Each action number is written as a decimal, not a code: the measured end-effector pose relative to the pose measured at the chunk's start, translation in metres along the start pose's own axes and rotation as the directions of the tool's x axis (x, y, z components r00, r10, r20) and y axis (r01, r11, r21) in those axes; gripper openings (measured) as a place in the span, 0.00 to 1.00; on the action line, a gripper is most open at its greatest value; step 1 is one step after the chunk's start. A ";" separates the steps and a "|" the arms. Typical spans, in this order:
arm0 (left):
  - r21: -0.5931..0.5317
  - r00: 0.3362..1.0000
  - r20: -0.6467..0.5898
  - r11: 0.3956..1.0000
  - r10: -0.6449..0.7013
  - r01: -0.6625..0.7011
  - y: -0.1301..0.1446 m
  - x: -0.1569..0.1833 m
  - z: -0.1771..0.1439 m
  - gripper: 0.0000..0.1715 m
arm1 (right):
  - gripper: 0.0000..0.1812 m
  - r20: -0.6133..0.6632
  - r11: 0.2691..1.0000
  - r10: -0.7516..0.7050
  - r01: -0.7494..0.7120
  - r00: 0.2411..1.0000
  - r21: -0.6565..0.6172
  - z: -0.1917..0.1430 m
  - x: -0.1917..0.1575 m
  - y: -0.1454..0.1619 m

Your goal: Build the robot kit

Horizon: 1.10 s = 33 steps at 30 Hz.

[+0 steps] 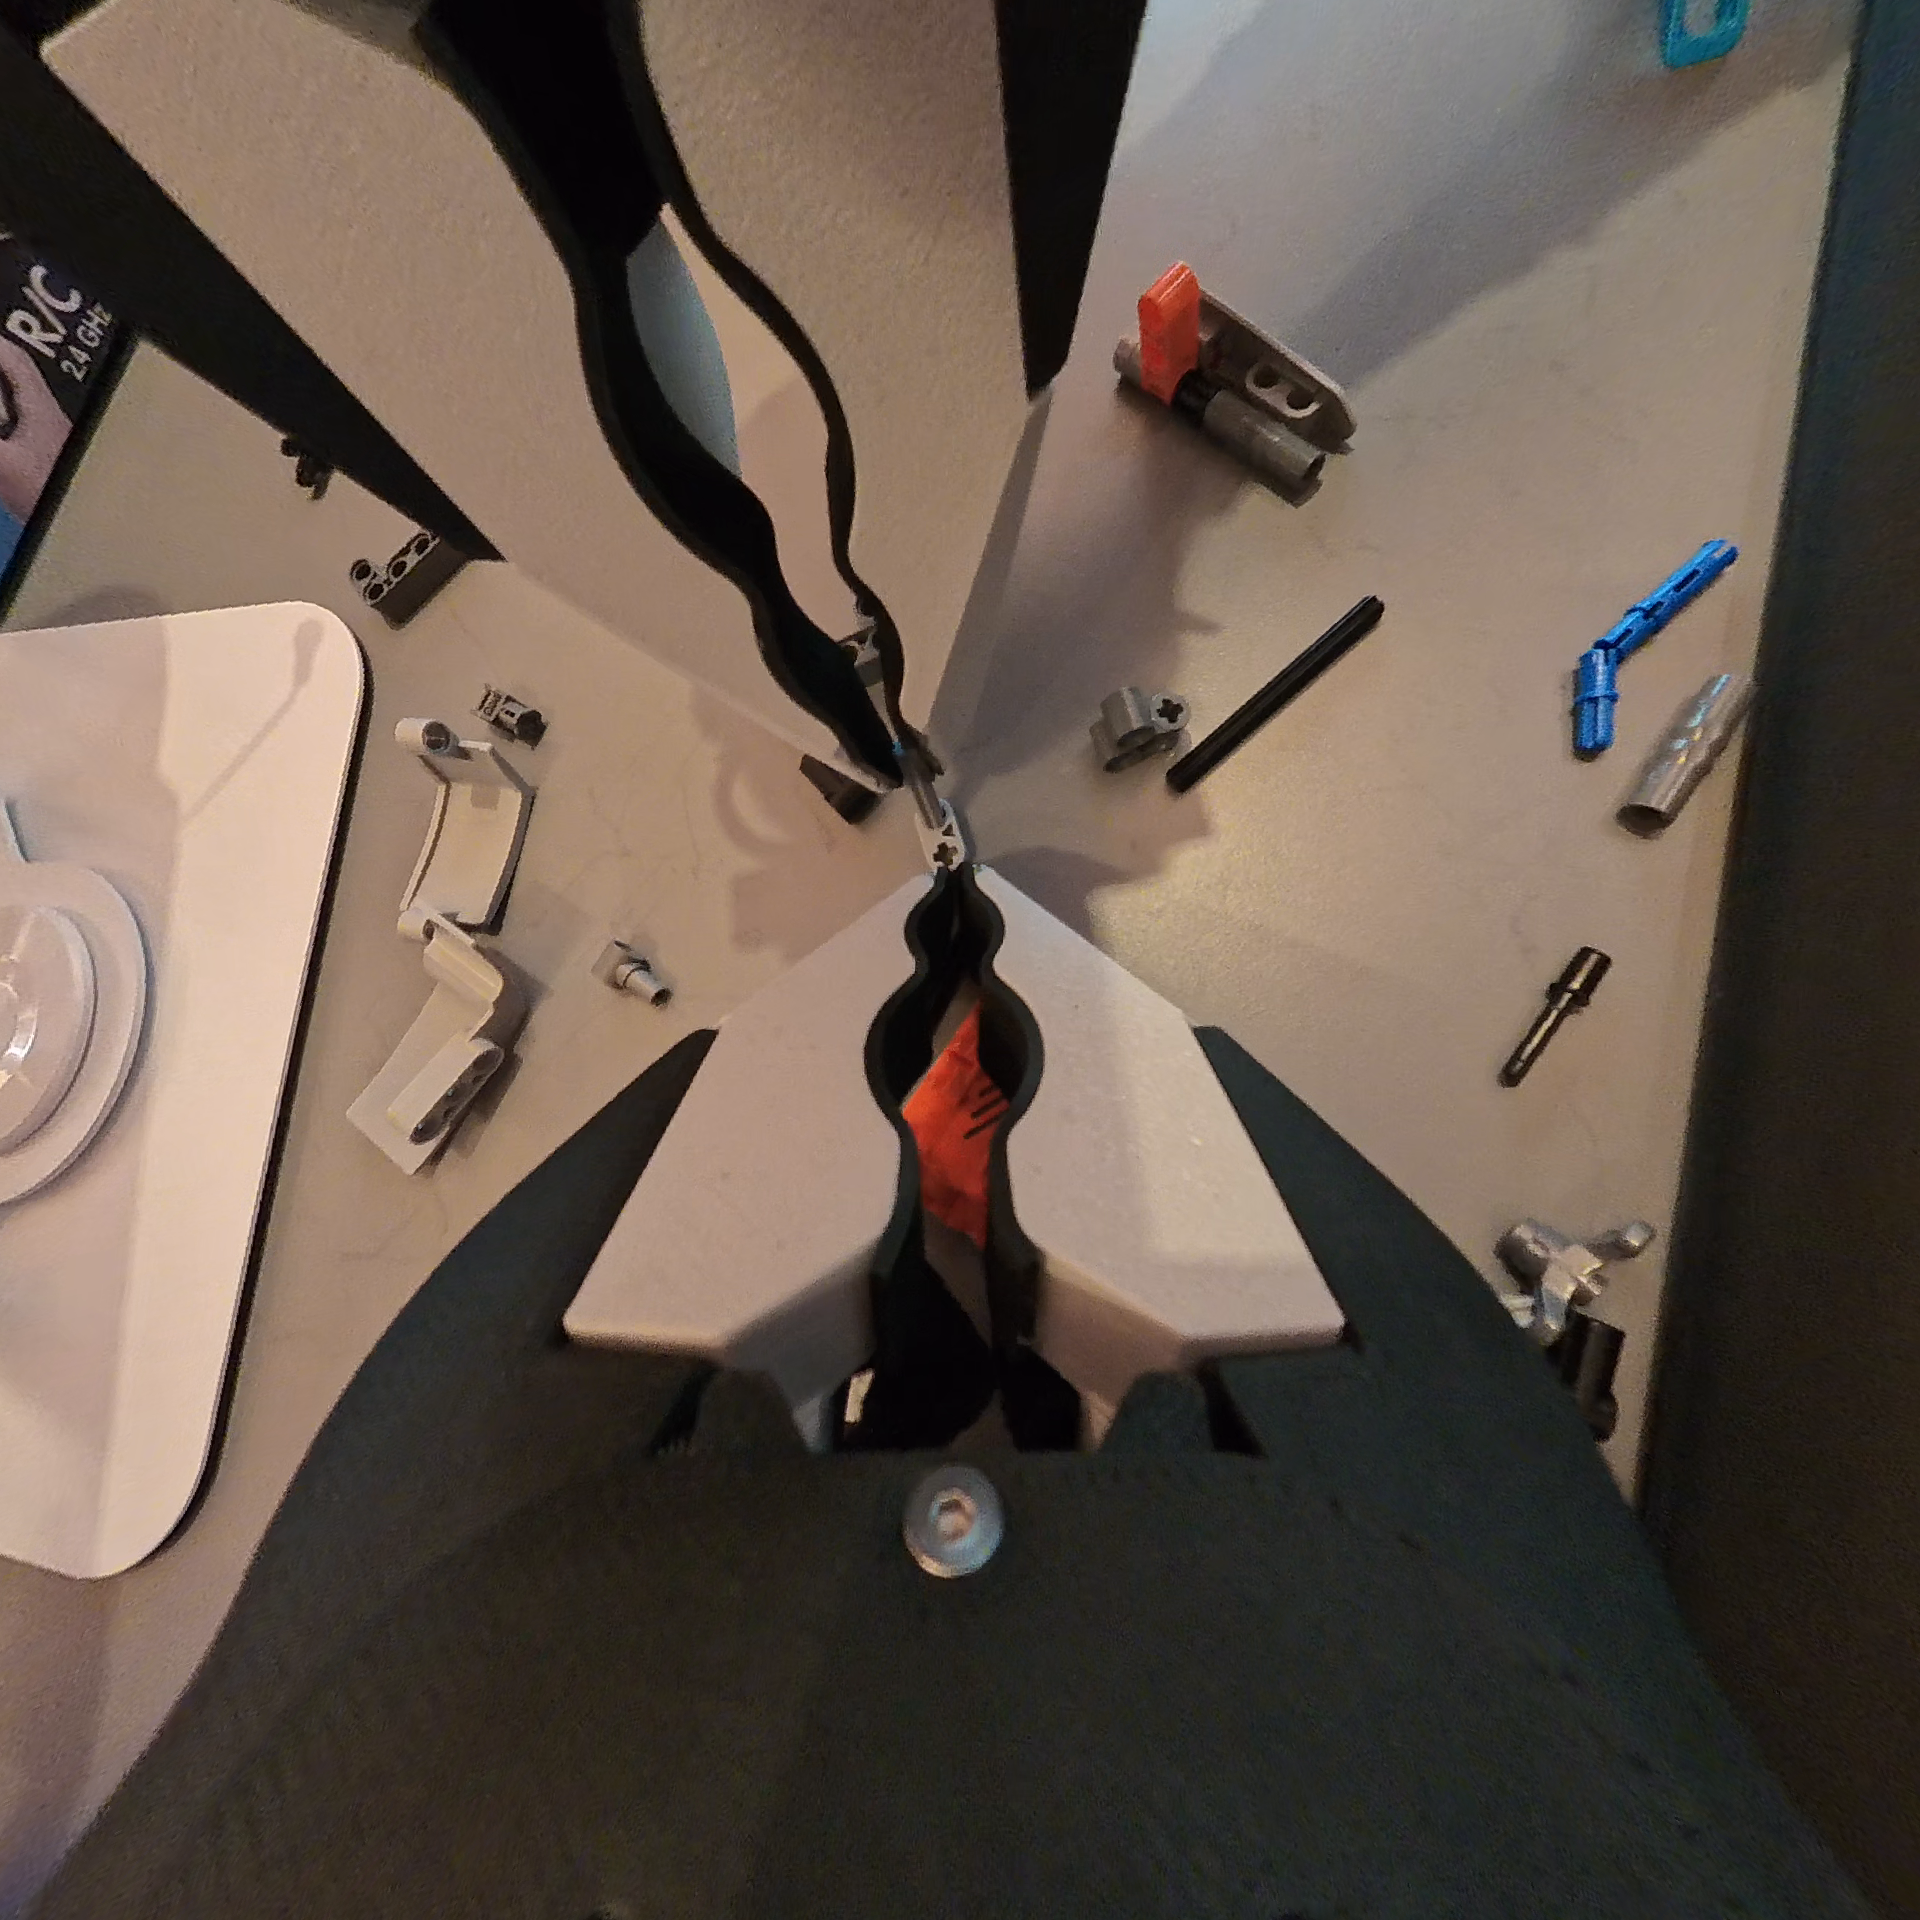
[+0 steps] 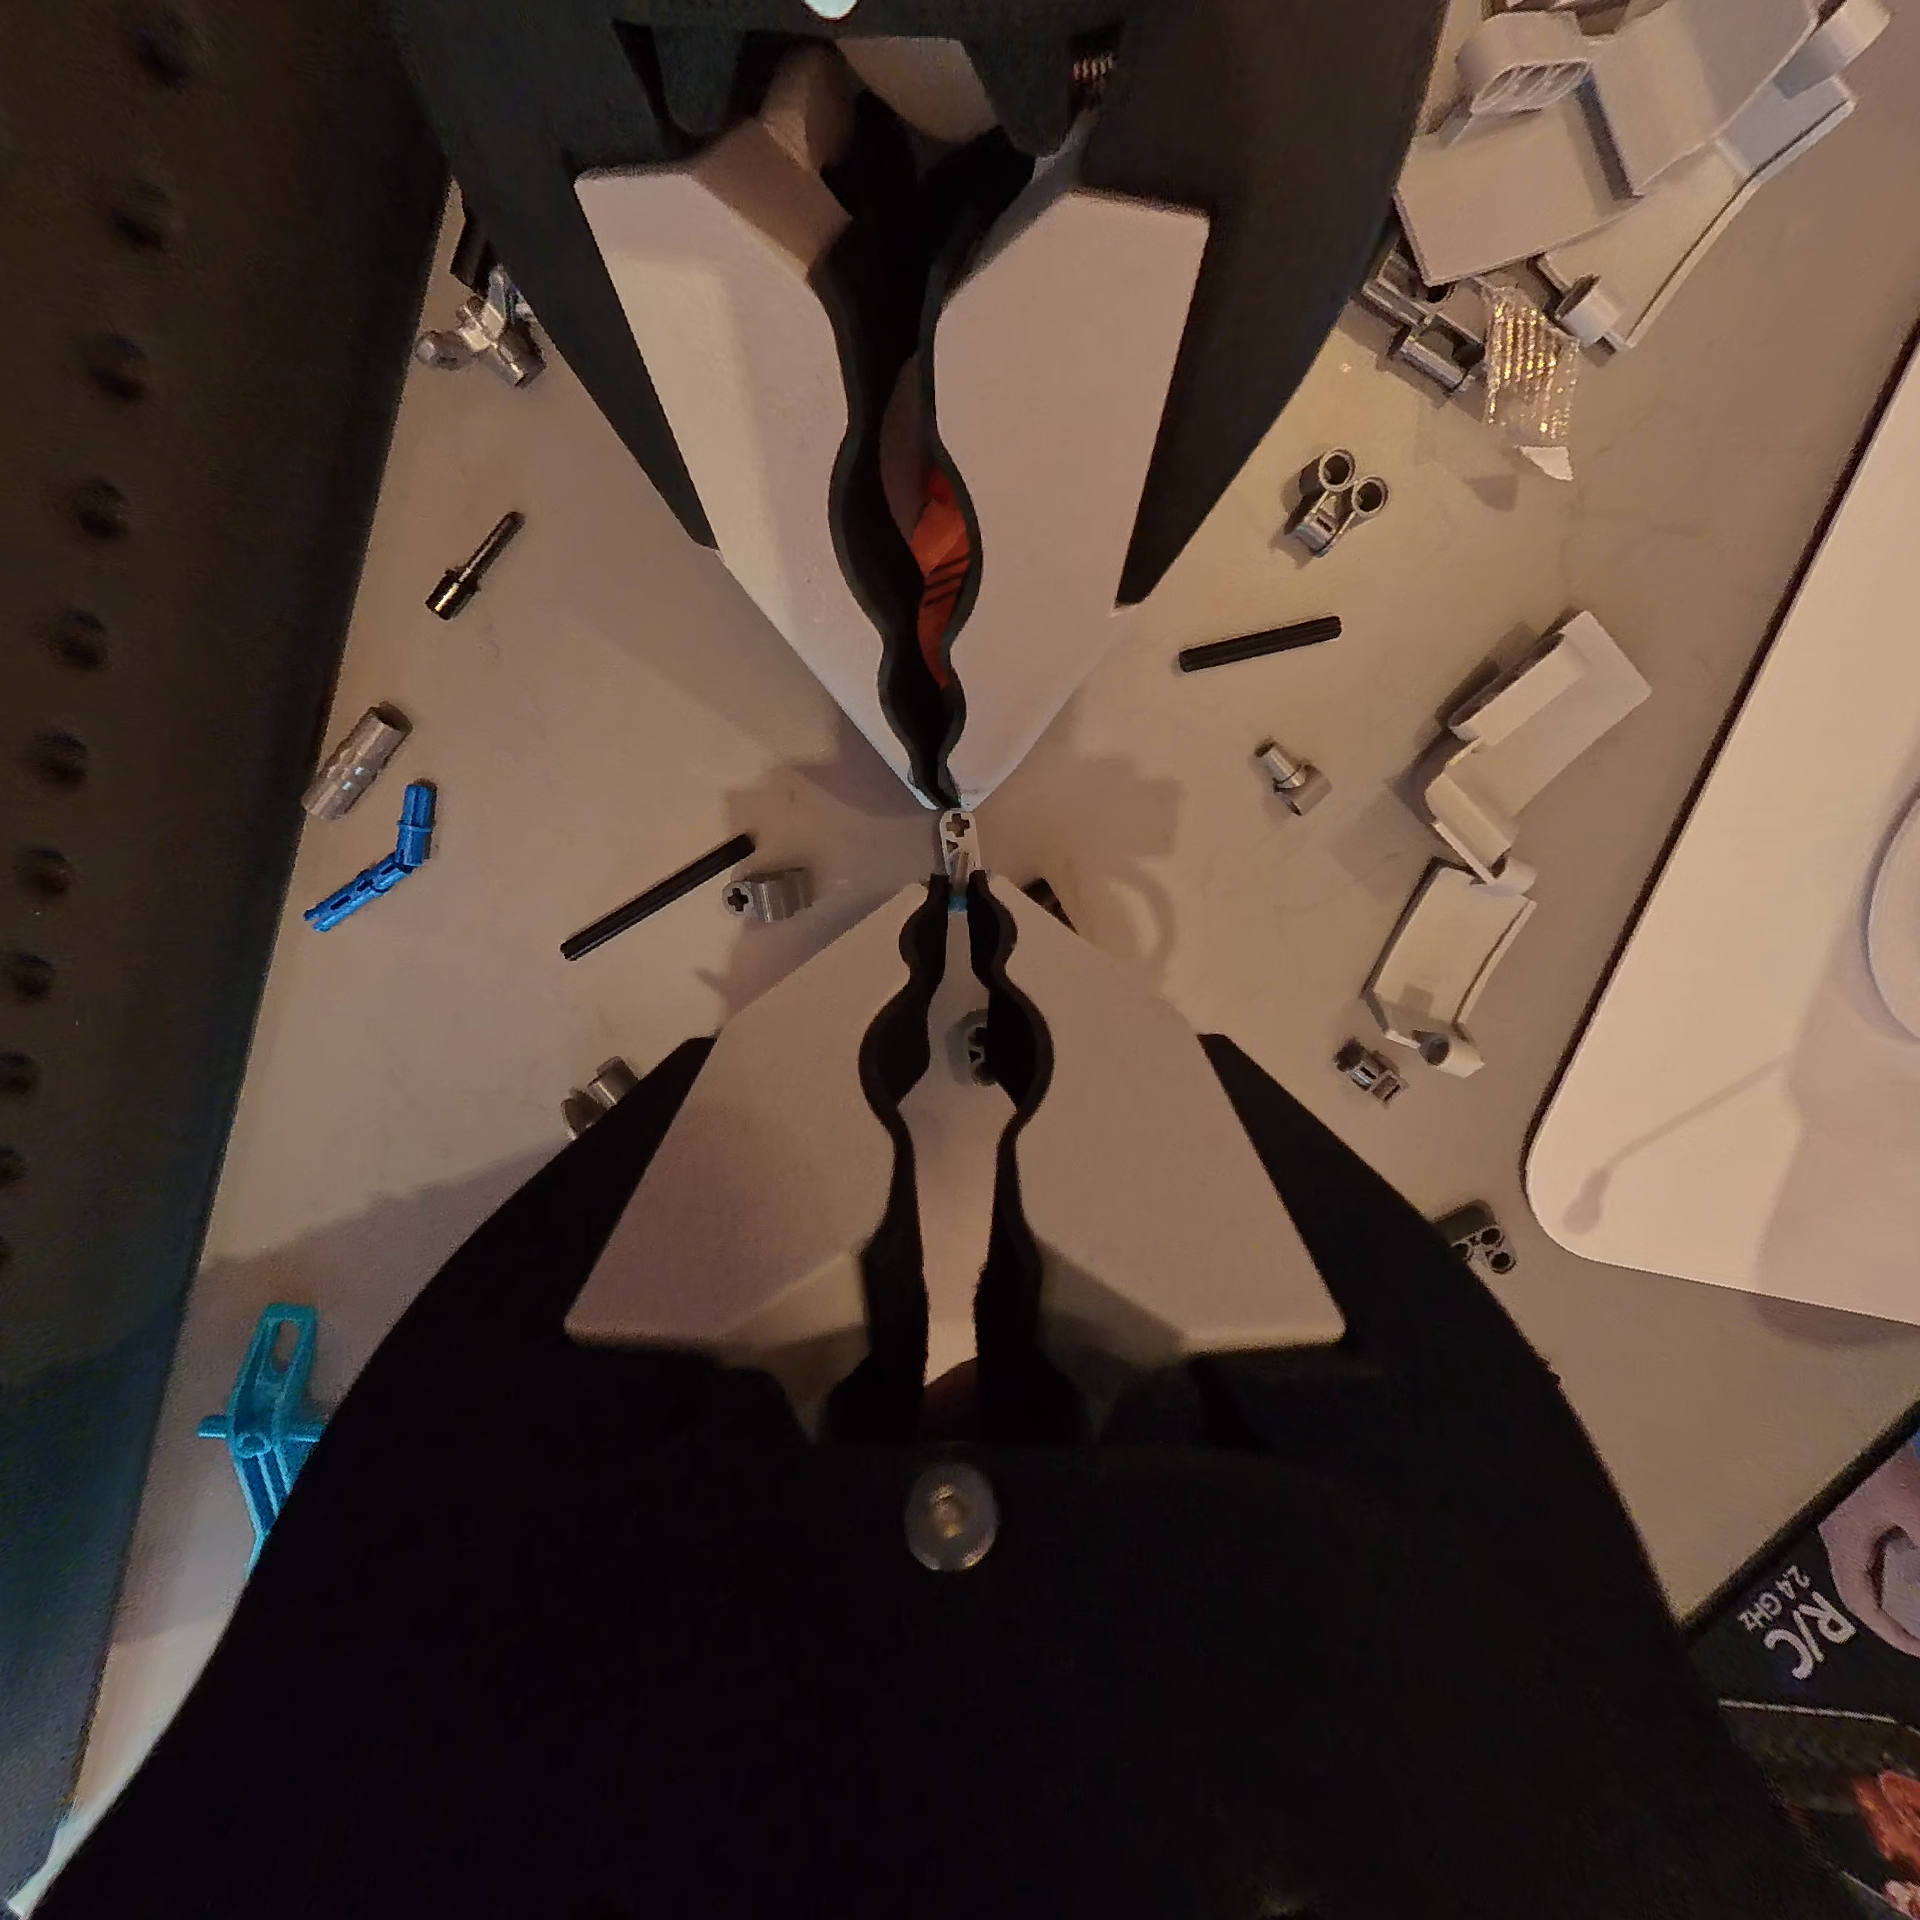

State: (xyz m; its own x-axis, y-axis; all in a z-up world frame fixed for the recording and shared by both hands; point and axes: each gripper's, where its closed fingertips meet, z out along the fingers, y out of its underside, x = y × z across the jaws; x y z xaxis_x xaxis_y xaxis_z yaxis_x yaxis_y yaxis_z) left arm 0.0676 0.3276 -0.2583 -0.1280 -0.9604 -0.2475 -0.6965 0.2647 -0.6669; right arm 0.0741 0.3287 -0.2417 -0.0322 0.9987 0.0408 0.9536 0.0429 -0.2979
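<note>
A small grey connector piece [image 1: 945, 836] hangs above the counter [image 1: 1299, 935], between two tongs. The left tongs [image 1: 948, 871] pinch its near end. The right tongs [image 2: 956, 896] pinch a little pin [image 2: 958, 902] going into it. A black rod [image 1: 1273, 693] lies nearby.

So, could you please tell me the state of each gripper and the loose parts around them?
left gripper: shut on small light grey connector, held above the table.
right gripper: shut on small pin, meeting that connector.
long black axle: lying flat, untouched.
blue angled connector: lying flat, apart.
</note>
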 end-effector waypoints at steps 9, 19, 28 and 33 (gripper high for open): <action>0.008 1.000 0.006 1.000 -0.005 0.005 -0.001 -0.001 0.001 0.00 | 0.00 0.029 0.997 -0.052 0.053 0.998 -0.051 -0.002 0.002 0.005; 0.022 1.000 0.009 1.000 -0.001 0.001 -0.005 0.000 0.005 0.00 | 0.00 0.049 0.999 -0.010 0.012 0.999 -0.032 -0.003 0.003 0.007; 0.034 1.000 -0.003 0.999 -0.004 0.004 -0.008 0.002 0.007 0.00 | 0.00 0.043 0.999 0.022 -0.020 0.999 -0.034 -0.003 0.004 0.009; 0.037 1.000 -0.009 0.999 0.000 0.000 -0.010 0.004 0.008 0.00 | 0.00 0.042 0.998 0.039 -0.036 0.998 -0.055 -0.002 0.004 0.009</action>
State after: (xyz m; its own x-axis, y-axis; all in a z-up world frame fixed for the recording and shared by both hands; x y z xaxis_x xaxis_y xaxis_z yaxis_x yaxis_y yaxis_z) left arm 0.0804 0.3217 -0.2583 -0.1347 -0.9611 -0.2410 -0.6698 0.2675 -0.6927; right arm 0.0831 0.3327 -0.2423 -0.0077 0.9999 -0.0111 0.9691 0.0047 -0.2465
